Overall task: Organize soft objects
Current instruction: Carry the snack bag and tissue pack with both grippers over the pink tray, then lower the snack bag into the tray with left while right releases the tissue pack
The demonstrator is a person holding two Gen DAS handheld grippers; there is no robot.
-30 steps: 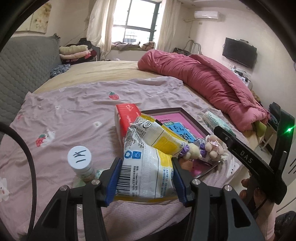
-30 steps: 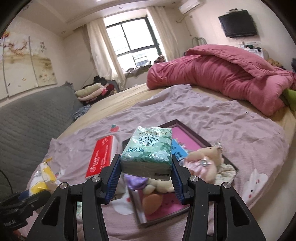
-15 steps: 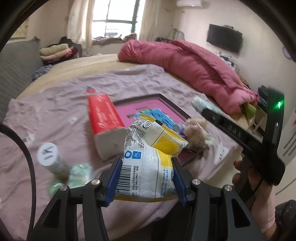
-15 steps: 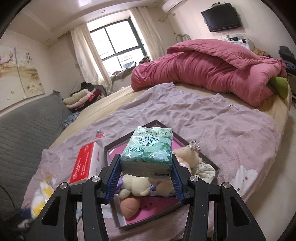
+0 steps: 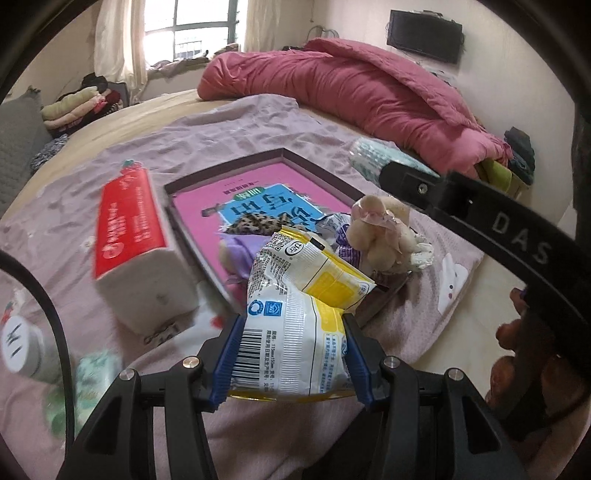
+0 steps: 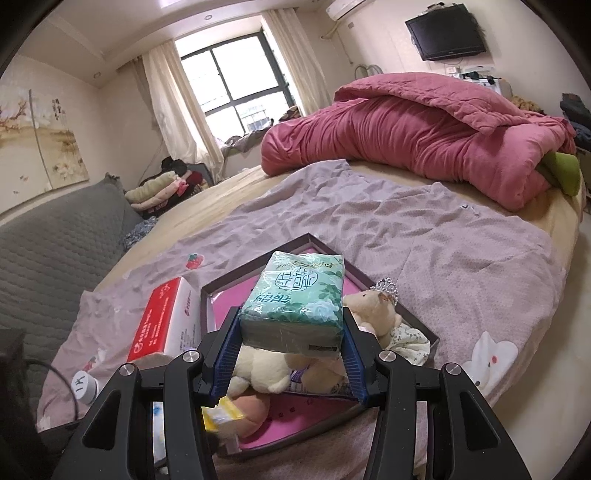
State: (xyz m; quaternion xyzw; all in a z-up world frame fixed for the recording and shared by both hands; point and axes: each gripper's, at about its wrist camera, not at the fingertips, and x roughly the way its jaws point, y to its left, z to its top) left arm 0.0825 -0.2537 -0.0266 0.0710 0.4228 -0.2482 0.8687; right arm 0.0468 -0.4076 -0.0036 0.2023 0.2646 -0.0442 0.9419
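L tongs (image 5: 291,354) pinching snack bag (image 5: 295,332); R tongs (image 6: 290,354) pinching green tissue pack (image 6: 295,299), both above tray (image 6: 417,321).

Wall television (image 6: 447,33), curtained window (image 6: 236,77), rumpled pink duvet (image 6: 424,125) on bed

Left gripper (image 5: 291,354) clamps a crumpled white-and-yellow snack bag (image 5: 299,317) above the near edge of a dark-framed pink tray (image 5: 325,177) holding plush toys (image 5: 380,236). Red tissue pack (image 5: 136,243) lies just beside the tray.

Two plush toys (image 6: 373,308), two tissue packs (image 6: 295,295), one snack bag (image 5: 299,317), one tray (image 5: 192,236)
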